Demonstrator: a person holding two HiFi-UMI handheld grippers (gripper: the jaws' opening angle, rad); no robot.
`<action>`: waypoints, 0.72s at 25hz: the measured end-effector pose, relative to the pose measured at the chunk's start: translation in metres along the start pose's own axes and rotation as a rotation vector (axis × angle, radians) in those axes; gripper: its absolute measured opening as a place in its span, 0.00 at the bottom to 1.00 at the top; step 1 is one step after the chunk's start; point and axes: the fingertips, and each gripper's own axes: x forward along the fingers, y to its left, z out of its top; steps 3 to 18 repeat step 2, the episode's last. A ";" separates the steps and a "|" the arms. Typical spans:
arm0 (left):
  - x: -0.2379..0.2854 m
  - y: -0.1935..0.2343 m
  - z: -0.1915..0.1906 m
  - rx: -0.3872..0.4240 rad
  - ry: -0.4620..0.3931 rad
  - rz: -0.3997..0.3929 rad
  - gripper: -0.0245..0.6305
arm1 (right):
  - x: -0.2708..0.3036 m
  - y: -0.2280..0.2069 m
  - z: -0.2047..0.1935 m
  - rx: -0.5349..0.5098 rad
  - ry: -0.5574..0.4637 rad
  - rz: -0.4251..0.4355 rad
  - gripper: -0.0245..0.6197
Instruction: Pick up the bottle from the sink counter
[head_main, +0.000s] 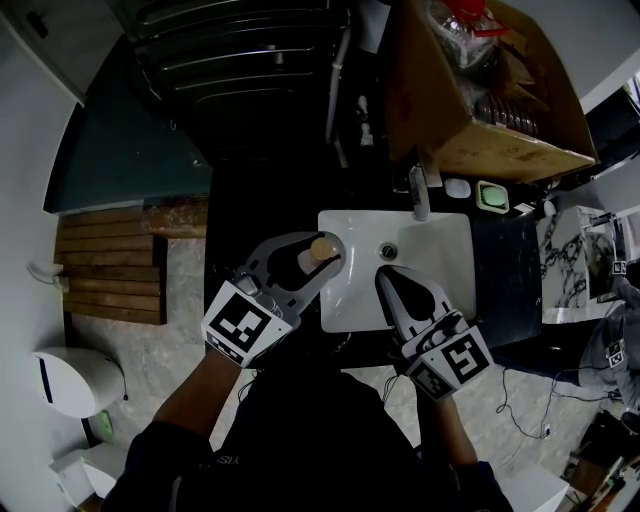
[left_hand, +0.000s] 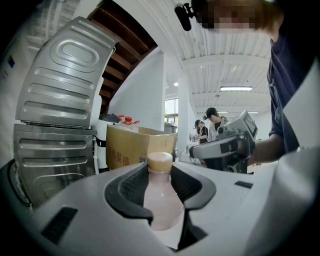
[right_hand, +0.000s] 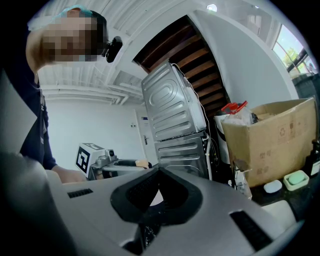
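Far left in the head view, wooden slats (head_main: 108, 268) lie on the floor.

The left gripper (head_main: 314, 260) is clamped on the bottle (left_hand: 161, 200). Both pads press its pale pinkish body, and the tan cap (left_hand: 161, 161) sits near the jaw tips. From above, the bottle is at the left rim of the white sink basin (head_main: 440, 262). Whether it touches the counter cannot be told.

The right gripper (right_hand: 159, 169) is just right of the drain (head_main: 389, 251), over the basin. Its jaws are together at the tips, with nothing between them.

The faucet (head_main: 419, 192) stands at the basin's back edge. Behind it is an open cardboard box (head_main: 470, 110). To the right, a white soap dish (head_main: 457, 187) and a green one (head_main: 492, 196) sit side by side on the dark counter (head_main: 500, 265).
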 end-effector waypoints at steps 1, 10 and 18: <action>0.000 0.000 0.000 0.000 0.000 0.000 0.25 | 0.000 0.001 0.000 0.004 0.002 0.003 0.07; 0.000 0.000 0.000 0.000 0.000 0.001 0.25 | 0.001 0.002 0.001 0.008 0.004 0.007 0.07; 0.000 0.000 0.000 0.000 0.000 0.001 0.25 | 0.001 0.002 0.001 0.008 0.004 0.007 0.07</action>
